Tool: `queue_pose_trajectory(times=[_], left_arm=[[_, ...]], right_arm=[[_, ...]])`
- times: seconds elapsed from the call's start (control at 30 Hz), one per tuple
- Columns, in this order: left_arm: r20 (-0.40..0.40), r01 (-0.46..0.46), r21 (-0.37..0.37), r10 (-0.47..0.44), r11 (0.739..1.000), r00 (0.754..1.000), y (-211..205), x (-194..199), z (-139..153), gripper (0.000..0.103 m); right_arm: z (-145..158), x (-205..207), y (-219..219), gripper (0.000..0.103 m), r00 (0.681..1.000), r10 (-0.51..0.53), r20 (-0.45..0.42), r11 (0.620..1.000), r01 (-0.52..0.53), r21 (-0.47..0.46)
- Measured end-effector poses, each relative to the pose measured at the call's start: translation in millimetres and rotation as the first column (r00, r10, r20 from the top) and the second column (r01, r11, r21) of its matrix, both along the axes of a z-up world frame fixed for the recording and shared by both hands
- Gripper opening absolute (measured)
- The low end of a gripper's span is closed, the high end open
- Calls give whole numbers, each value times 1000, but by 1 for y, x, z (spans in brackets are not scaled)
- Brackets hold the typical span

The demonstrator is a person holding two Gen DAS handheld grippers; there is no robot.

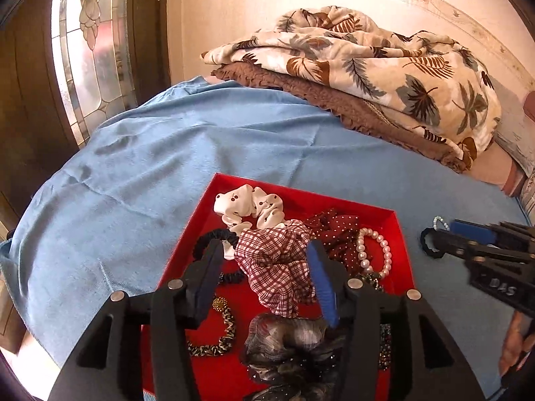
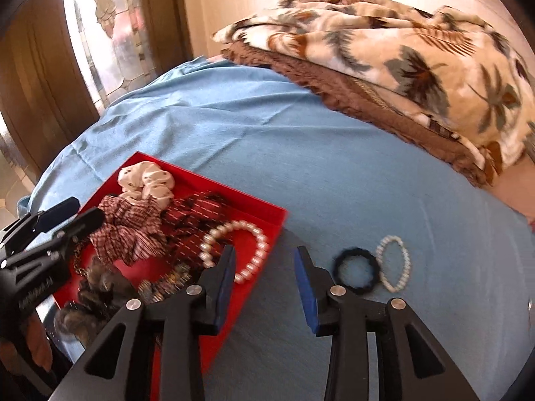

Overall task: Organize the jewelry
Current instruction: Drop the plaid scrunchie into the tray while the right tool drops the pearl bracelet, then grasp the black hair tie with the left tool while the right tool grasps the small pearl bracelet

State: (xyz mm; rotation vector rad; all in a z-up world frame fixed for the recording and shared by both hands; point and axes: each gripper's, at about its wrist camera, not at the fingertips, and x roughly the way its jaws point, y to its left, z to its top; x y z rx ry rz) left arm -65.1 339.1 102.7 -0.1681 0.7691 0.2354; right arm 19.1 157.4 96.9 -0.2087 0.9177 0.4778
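Note:
A red tray (image 1: 398, 234) lies on the blue bed sheet and also shows in the right wrist view (image 2: 267, 220). It holds a white scrunchie (image 1: 250, 205), a plaid scrunchie (image 1: 274, 260), a dotted maroon one (image 1: 337, 230), a pearl bracelet (image 1: 384, 250), a black hair tie (image 1: 214, 237), a gold chain bracelet (image 1: 224, 334) and dark hairpieces (image 1: 294, 344). My left gripper (image 1: 265, 255) is open above the plaid scrunchie. My right gripper (image 2: 264, 257) is open over the tray's right edge. A black hair tie (image 2: 357, 272) and a small pearl bracelet (image 2: 394, 267) lie on the sheet to its right.
A leaf-patterned blanket (image 1: 384, 67) on a brown quilt (image 1: 334, 103) is piled at the back right. A stained-glass door (image 1: 90, 43) stands at the far left. The blue sheet (image 1: 133, 183) spreads left of and behind the tray.

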Motion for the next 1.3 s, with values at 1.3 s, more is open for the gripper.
queue_pose_trajectory(times=[1.3], left_arm=[[-43,271,-116,-277,956,960,-136,56,18,53]], right_arm=[[-75,35,-222,7,933,-333,-138,941,319,-111]])
